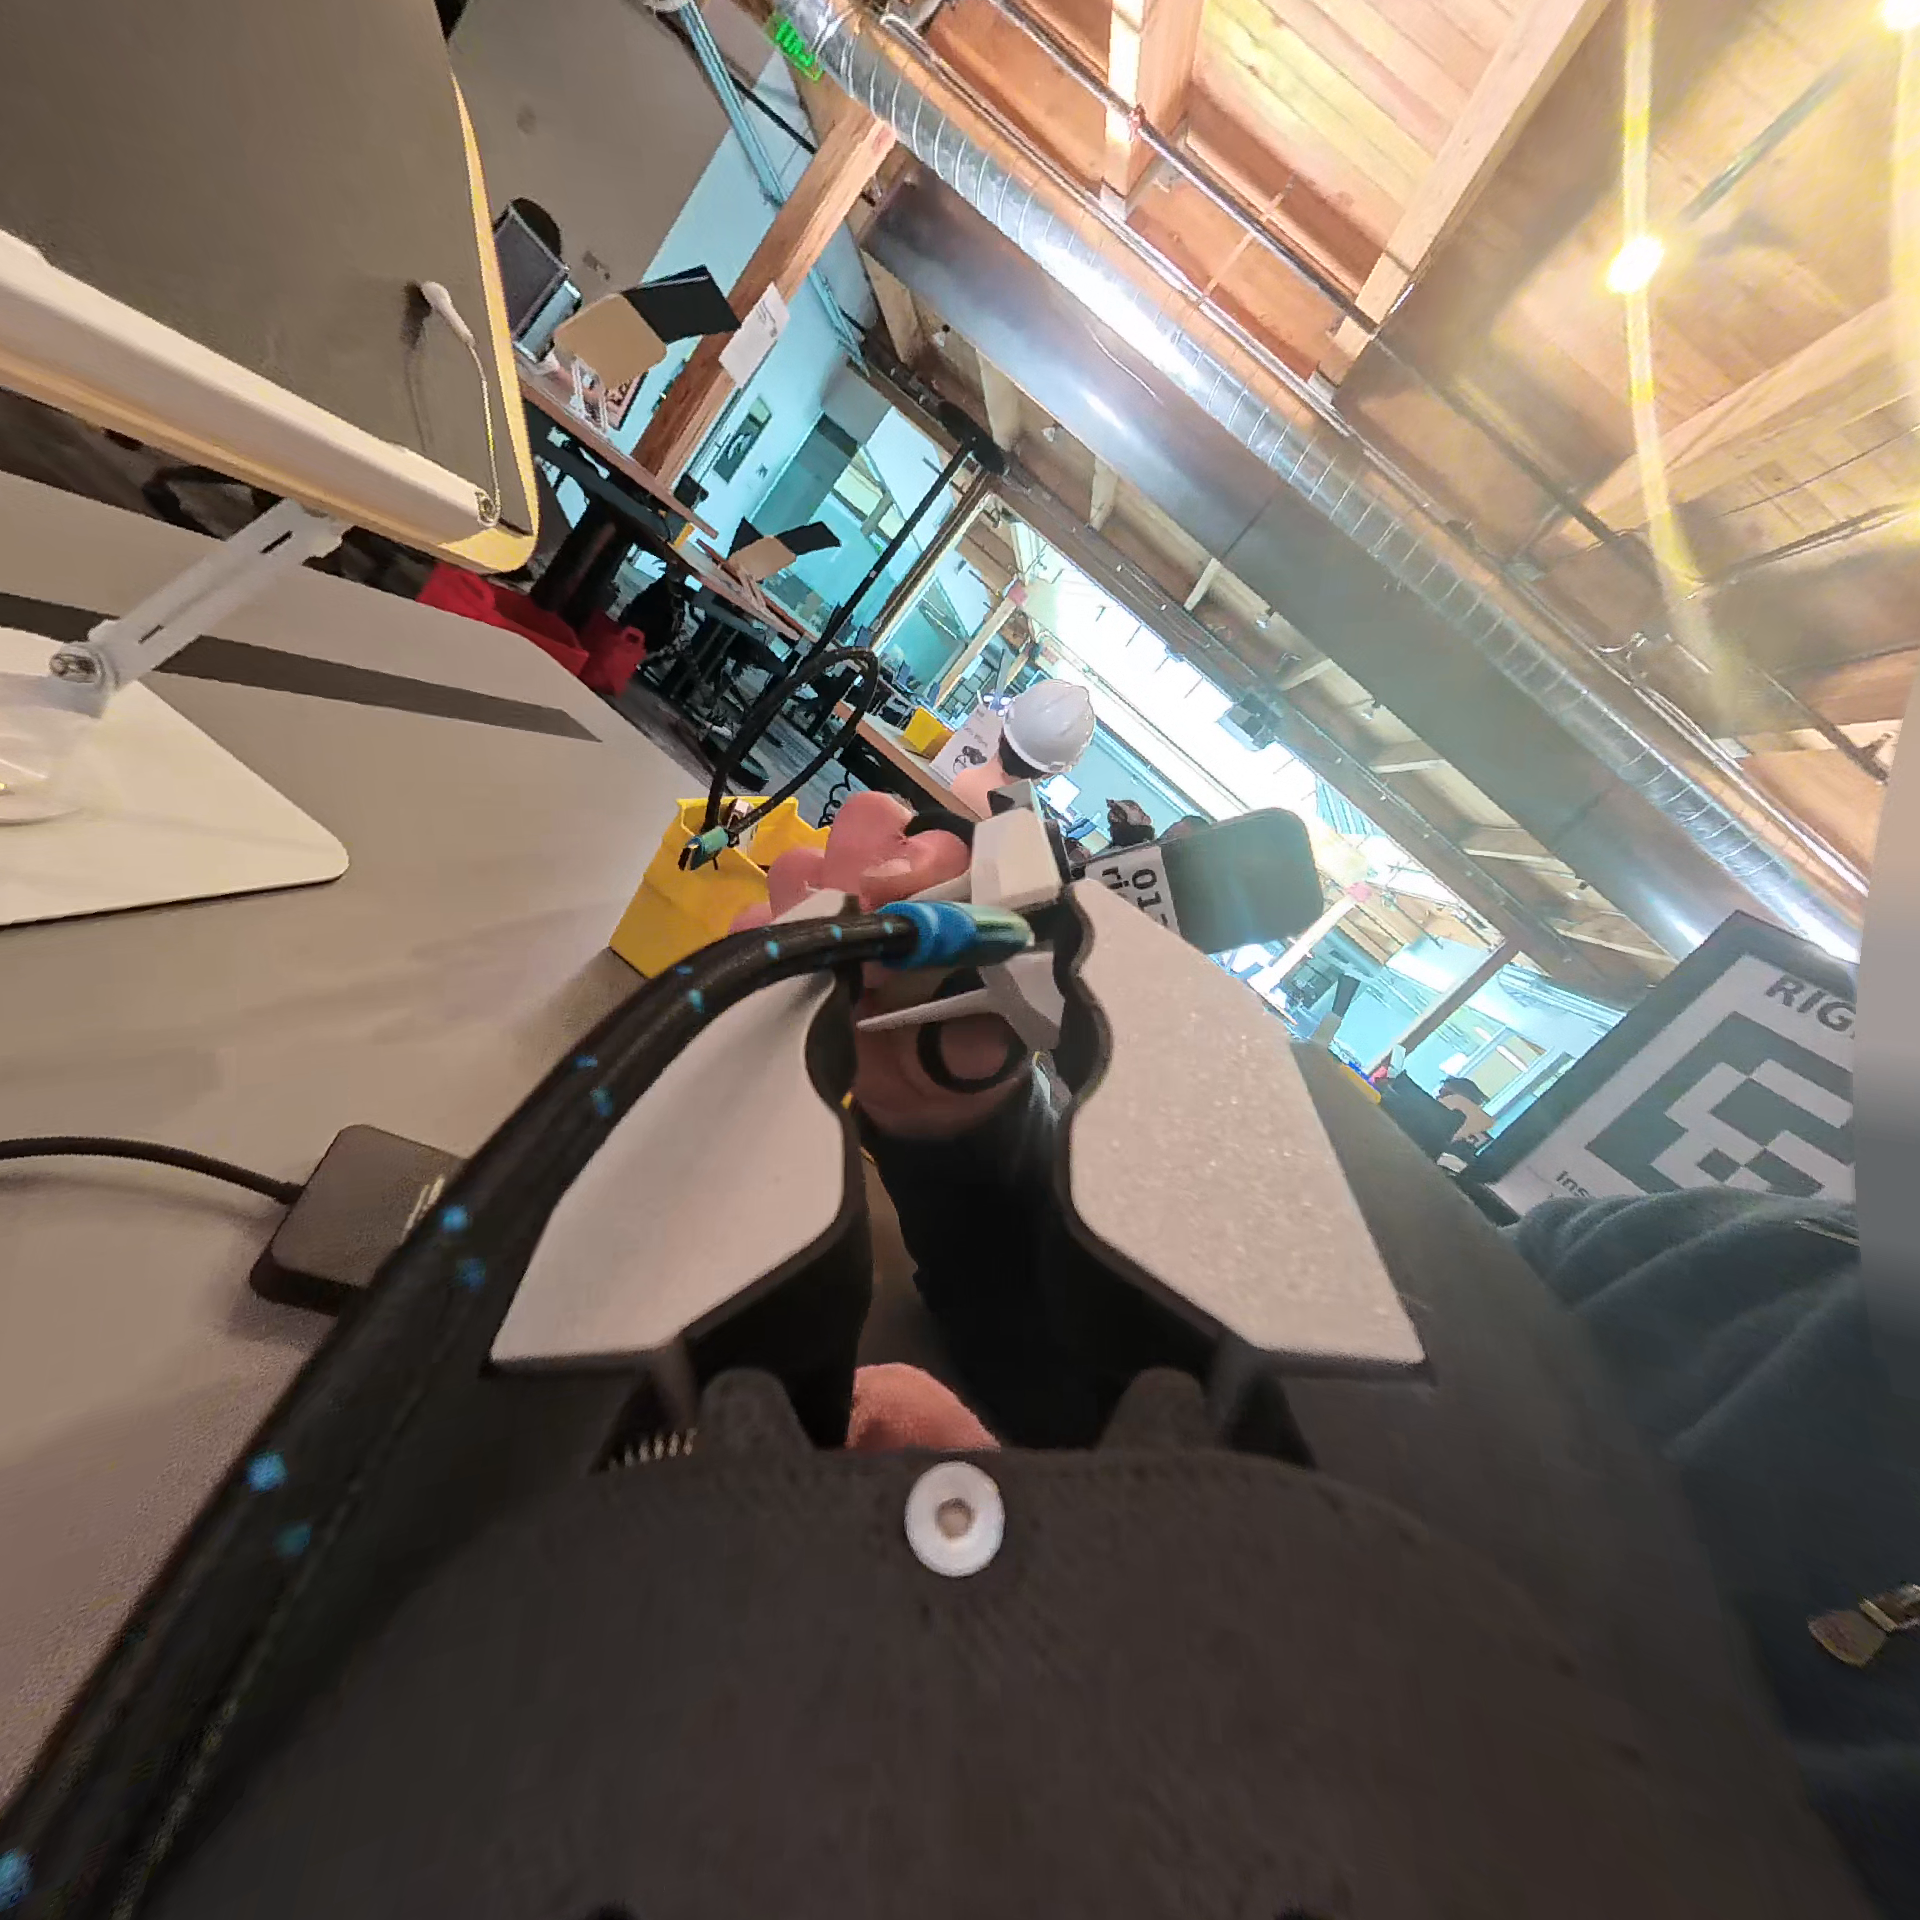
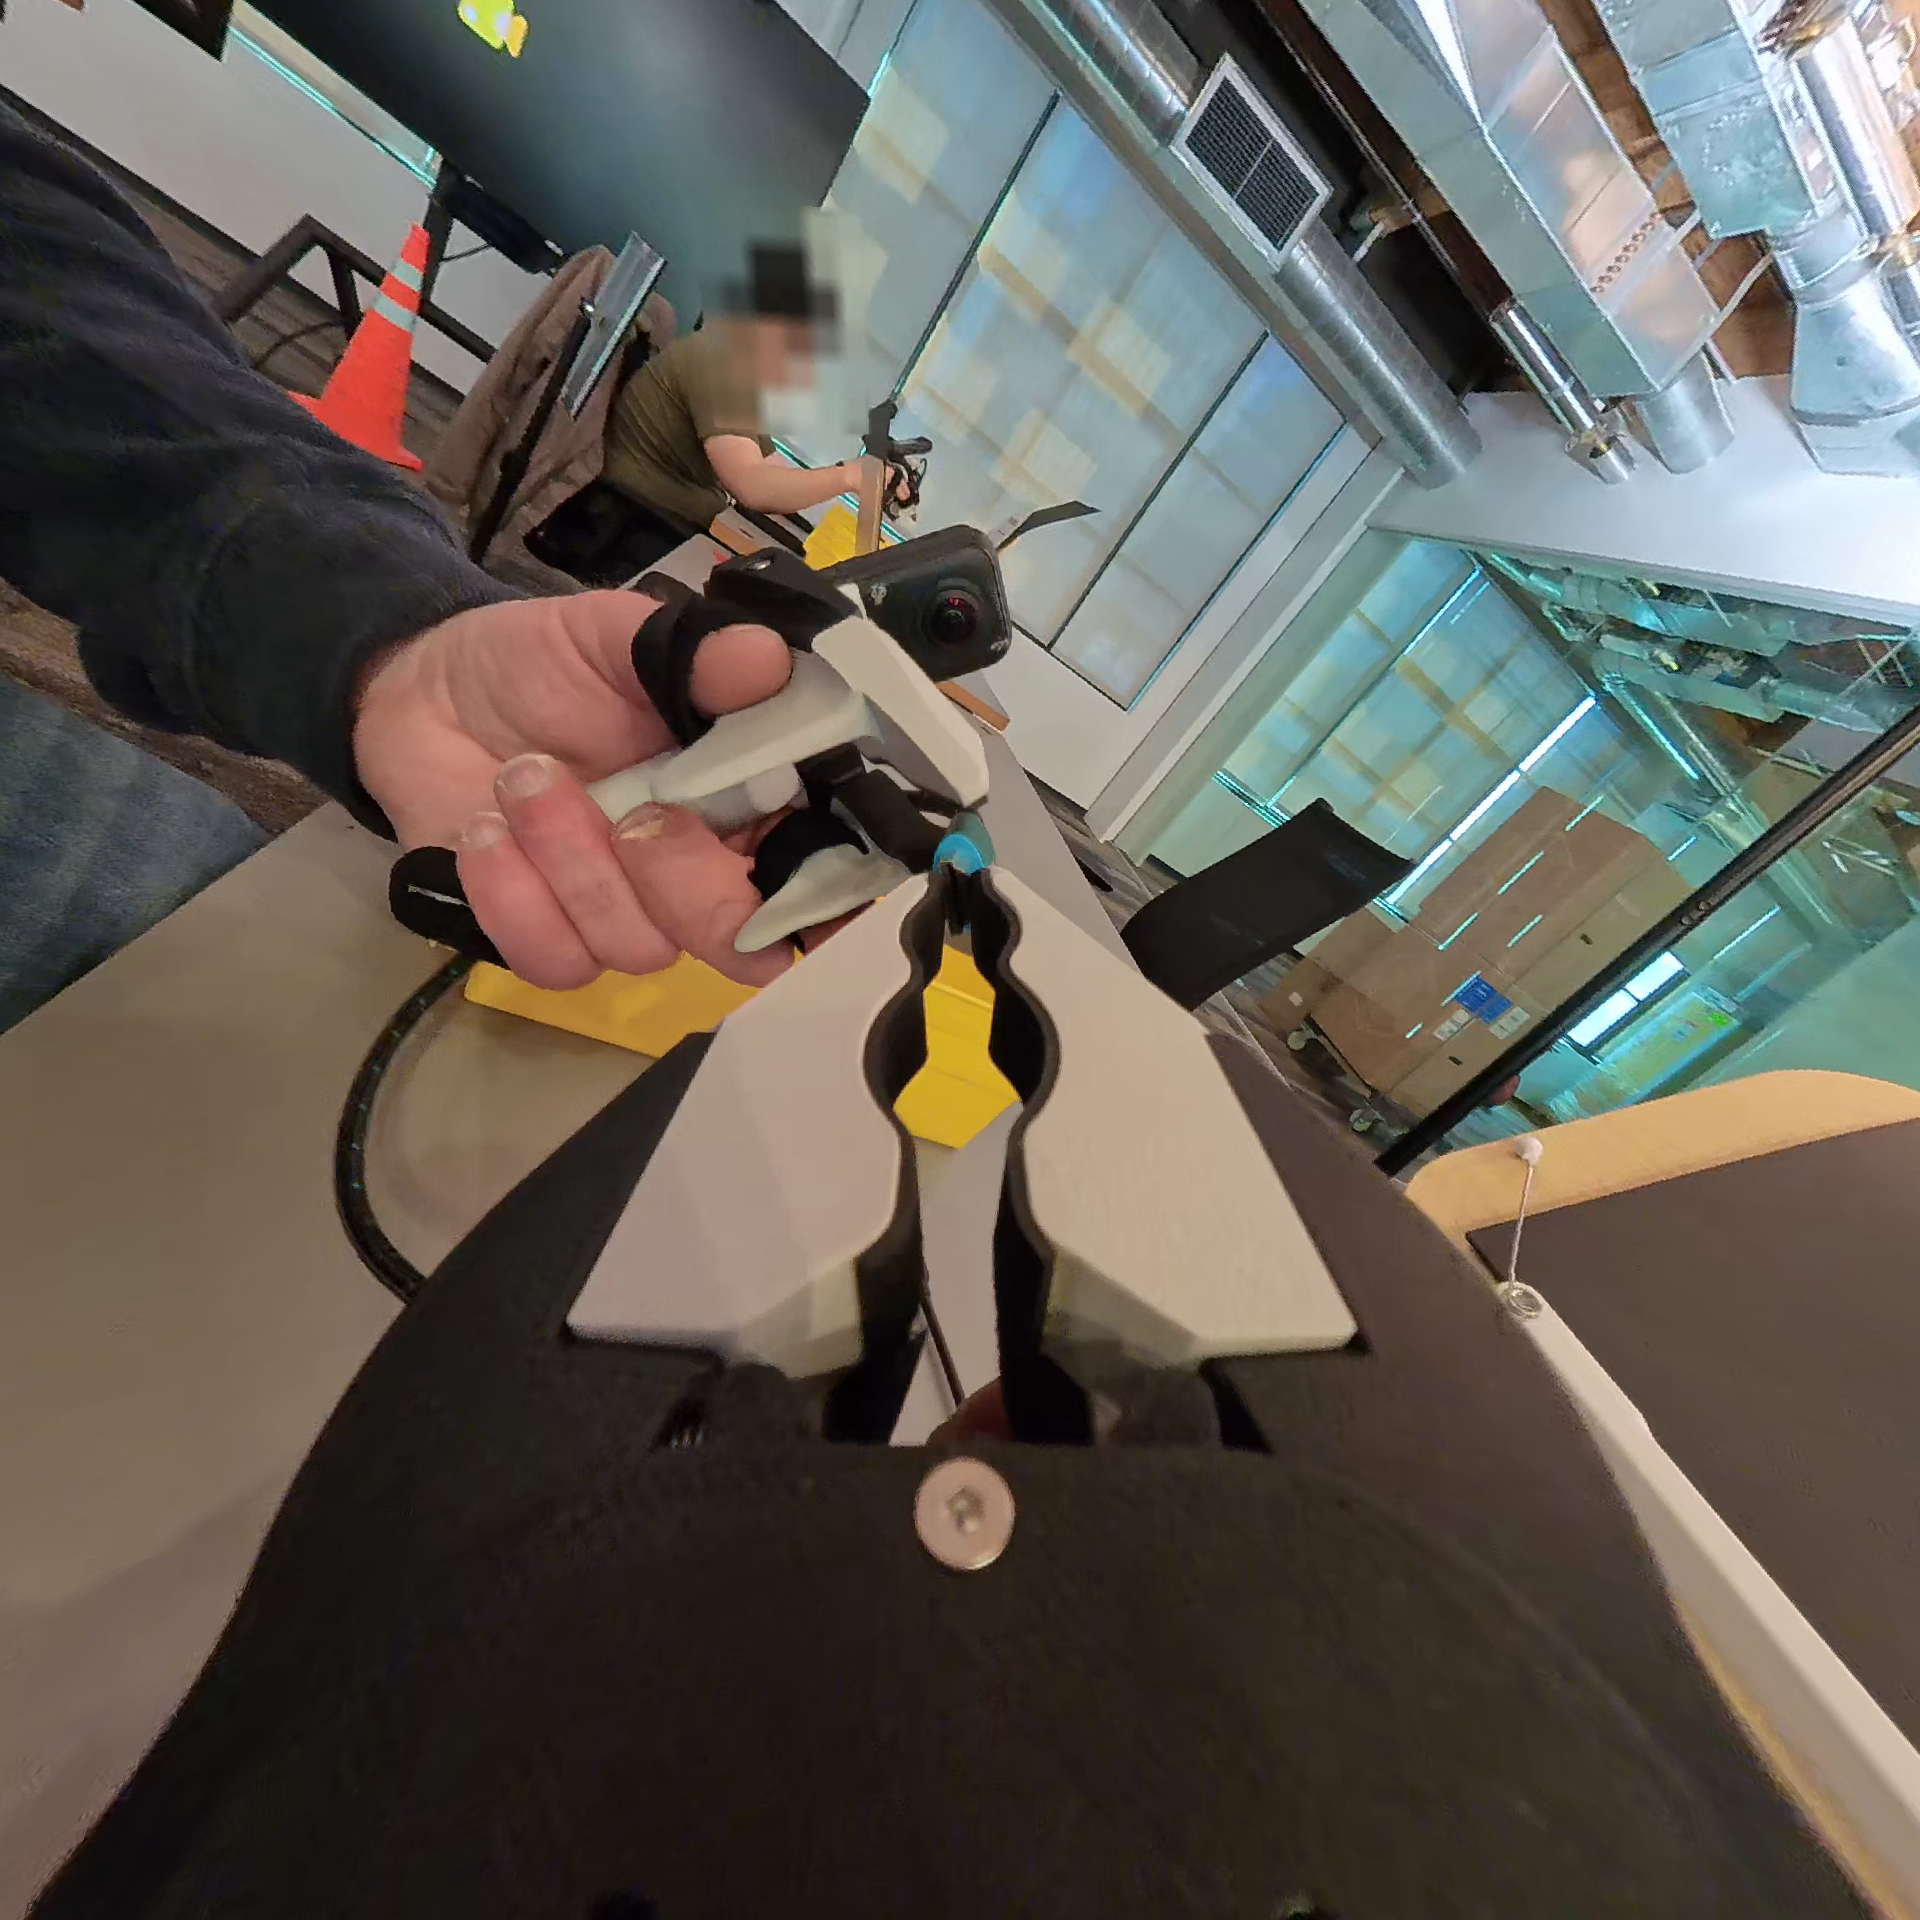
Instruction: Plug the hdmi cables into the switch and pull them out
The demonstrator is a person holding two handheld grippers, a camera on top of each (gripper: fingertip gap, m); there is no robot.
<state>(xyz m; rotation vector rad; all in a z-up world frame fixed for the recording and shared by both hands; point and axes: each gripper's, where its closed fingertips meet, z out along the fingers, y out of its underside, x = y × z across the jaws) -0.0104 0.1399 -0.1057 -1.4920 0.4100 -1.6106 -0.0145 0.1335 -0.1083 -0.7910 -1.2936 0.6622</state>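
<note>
Right gripper (image 2: 951, 896) is pinched on the blue plug (image 1: 951, 928) of a braided HDMI cable (image 1: 436, 1226), held in the air above the table (image 1: 436, 831); the metal tip is hidden between its fingers. Left gripper (image 1: 956, 966) has its jaws spread wide, gripping nothing, and the cable drapes over one finger. Two cables count: the second (image 1: 805, 717) loops out of one yellow bin (image 1: 691, 904). One black switch (image 1: 348, 1216) lies flat on the table, ports not visible. A patterned marker card (image 1: 1725, 1081) is cut off at the edge, its writing partial.
</note>
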